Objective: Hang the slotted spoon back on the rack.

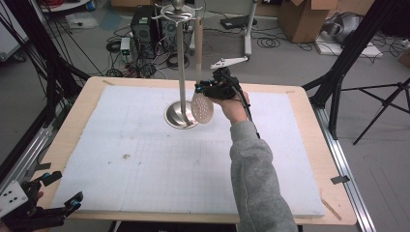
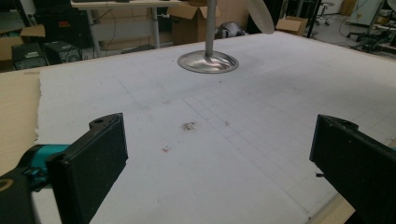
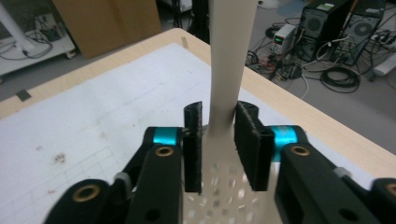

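A cream perforated skimmer (image 1: 202, 108) hangs by its long handle from a hook at the top of a metal utensil stand (image 1: 181, 67), its round head just above the stand's base. My right gripper (image 1: 205, 90) reaches in from the right at the skimmer's neck. In the right gripper view the neck (image 3: 223, 116) stands between the jaws of this gripper (image 3: 218, 135), with a thin gap at the left pad, so it is open. My left gripper (image 1: 65, 187) lies low at the table's near left corner, open and holding nothing (image 2: 219, 154).
A white foam mat (image 1: 145, 159) covers the wooden table (image 1: 314, 145). The stand's dished base (image 2: 208, 62) sits at the mat's far middle. Computer towers, cables and cardboard boxes lie on the floor beyond the far edge. Black tripod legs stand at both sides.
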The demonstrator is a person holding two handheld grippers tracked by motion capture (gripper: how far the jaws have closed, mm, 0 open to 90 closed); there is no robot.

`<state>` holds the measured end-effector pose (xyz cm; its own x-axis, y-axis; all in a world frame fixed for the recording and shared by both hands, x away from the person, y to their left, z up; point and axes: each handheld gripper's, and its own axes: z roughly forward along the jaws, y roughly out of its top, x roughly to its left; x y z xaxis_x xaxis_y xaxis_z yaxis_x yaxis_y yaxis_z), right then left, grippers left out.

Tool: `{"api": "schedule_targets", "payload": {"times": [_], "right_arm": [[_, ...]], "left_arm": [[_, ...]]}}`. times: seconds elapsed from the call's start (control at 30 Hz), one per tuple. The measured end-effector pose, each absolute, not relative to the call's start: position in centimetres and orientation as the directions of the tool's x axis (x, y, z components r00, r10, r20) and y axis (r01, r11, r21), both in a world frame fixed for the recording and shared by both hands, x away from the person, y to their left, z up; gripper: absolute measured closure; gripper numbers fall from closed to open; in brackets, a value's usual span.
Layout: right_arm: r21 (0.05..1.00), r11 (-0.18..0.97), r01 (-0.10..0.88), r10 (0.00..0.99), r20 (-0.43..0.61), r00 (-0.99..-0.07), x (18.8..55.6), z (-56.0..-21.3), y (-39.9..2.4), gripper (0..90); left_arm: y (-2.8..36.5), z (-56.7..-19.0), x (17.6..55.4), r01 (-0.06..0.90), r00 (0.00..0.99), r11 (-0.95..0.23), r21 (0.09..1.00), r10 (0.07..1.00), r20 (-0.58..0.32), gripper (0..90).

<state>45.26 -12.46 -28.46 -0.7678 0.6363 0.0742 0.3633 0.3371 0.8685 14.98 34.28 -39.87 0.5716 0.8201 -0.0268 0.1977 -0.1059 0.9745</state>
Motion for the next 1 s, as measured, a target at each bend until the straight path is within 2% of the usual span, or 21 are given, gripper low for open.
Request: {"api": "schedule_targets", "payload": {"times": [0.2,0.43,0.6,0.73,1.0], "right_arm": [[0.86,0.357,0.366,0.641,0.059,-0.765,45.1,-28.7,-12.3,58.7],[0.877,0.322,0.357,0.66,0.062,-0.749,44.2,-28.6,-13.0,37.9],[0.879,0.3,0.371,0.671,0.082,-0.737,43.5,-29.4,-14.0,19.3],[0.89,0.287,0.355,0.661,0.084,-0.746,42.7,-29.7,-14.5,14.6],[0.893,0.321,0.316,0.62,0.055,-0.783,40.9,-29.3,-14.3,14.7]], "left_arm": [[34.3,-39.9,15.2,0.198,0.571,-0.102,0.975,0.82,-0.03,4.6],[34.2,-39.9,15.5,0.196,0.577,-0.103,0.975,0.816,-0.029,4.5],[34.1,-39.9,16.0,0.19,0.58,-0.096,0.977,0.814,-0.033,4.5],[33.9,-39.9,16.6,0.185,0.585,-0.085,0.979,0.81,-0.04,4.5],[33.4,-40.1,17.9,0.189,0.597,-0.086,0.978,0.801,-0.045,4.5]]}}
